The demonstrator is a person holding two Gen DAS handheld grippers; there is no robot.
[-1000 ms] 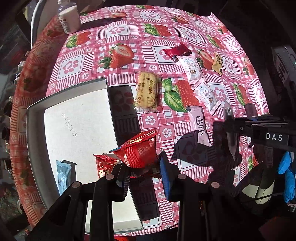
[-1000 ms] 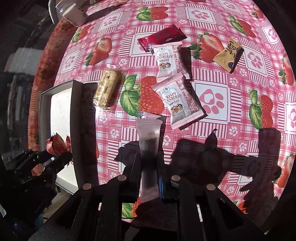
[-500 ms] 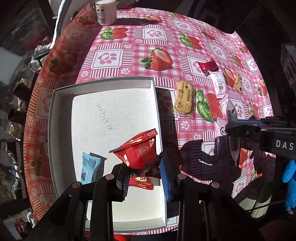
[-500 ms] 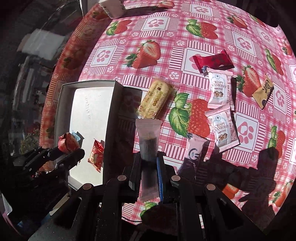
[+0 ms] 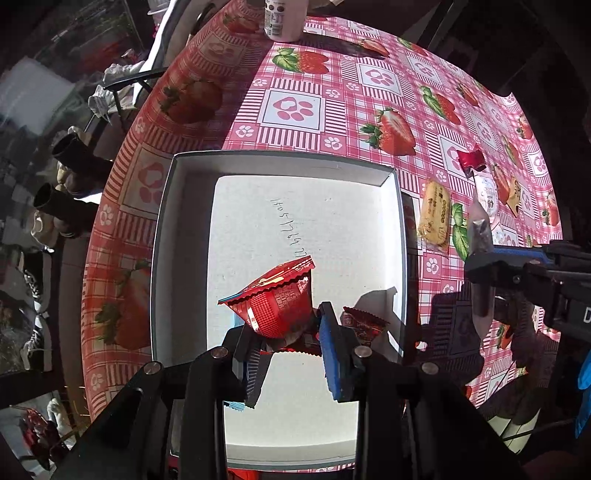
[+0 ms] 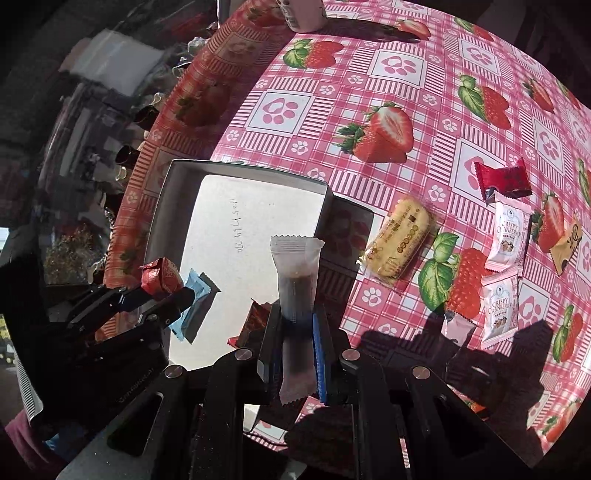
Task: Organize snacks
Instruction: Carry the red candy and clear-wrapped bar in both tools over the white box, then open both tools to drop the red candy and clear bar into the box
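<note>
My left gripper (image 5: 291, 332) is shut on a red foil snack packet (image 5: 273, 306) and hangs over the white box (image 5: 280, 162). Inside the box lie a second red packet (image 5: 364, 325) and a blue packet (image 6: 195, 302), which the left fingers mostly hide in the left wrist view. My right gripper (image 6: 295, 332) is shut on a long translucent packet with a dark filling (image 6: 297, 273), above the box's right wall. The right wrist view shows the left gripper (image 6: 162, 291) at the left with its red packet (image 6: 160, 280).
On the strawberry tablecloth right of the box lie a yellow biscuit pack (image 6: 400, 240), a red candy (image 6: 504, 179), two Crispy Cranberry packets (image 6: 508, 236), a pink packet (image 6: 458, 328) and a tan packet (image 6: 569, 243). A white bottle (image 5: 282, 18) stands at the far edge. The table edge runs just left of the box.
Both grippers have carried their packets leftward across the table. The left one has gone from the box's right wall to over its floor, and the right one from the cloth to the box's edge.
</note>
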